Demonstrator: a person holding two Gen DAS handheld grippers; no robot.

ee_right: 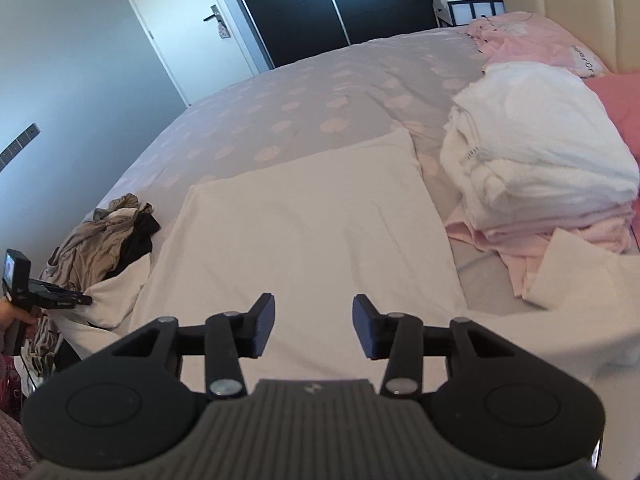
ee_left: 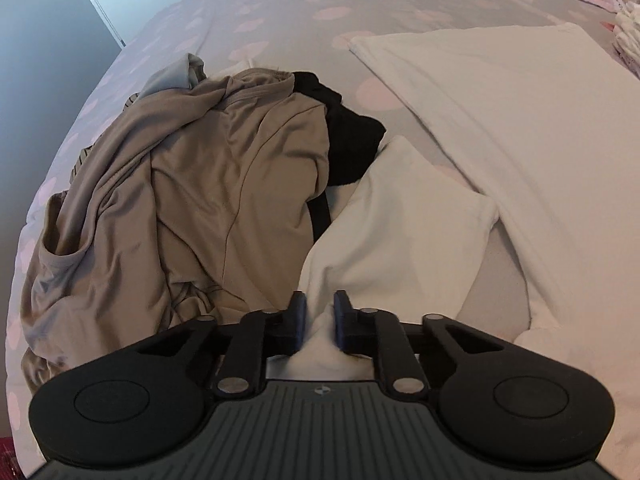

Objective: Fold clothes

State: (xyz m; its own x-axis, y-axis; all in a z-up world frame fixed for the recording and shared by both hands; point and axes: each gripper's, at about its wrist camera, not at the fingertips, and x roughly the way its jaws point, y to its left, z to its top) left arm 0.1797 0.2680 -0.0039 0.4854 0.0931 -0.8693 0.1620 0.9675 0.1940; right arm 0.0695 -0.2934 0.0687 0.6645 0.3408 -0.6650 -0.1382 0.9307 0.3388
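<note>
A white shirt (ee_left: 500, 128) lies spread flat on the bed; it also shows in the right wrist view (ee_right: 304, 232). My left gripper (ee_left: 320, 312) is shut on the shirt's left sleeve (ee_left: 400, 216), whose cloth bunches between the jaws. In the right wrist view the left gripper (ee_right: 86, 300) shows at the far left, gripping that sleeve. My right gripper (ee_right: 314, 320) is open and empty, just above the shirt's near part. The shirt's other sleeve (ee_right: 576, 276) lies out to the right.
A heap of beige and black clothes (ee_left: 192, 200) lies left of the shirt on the grey bedspread (ee_right: 320, 92) with pink spots. A stack of folded white and pink clothes (ee_right: 536, 160) sits at the right, by pink pillows (ee_right: 532, 40). Door and dark wardrobe stand behind.
</note>
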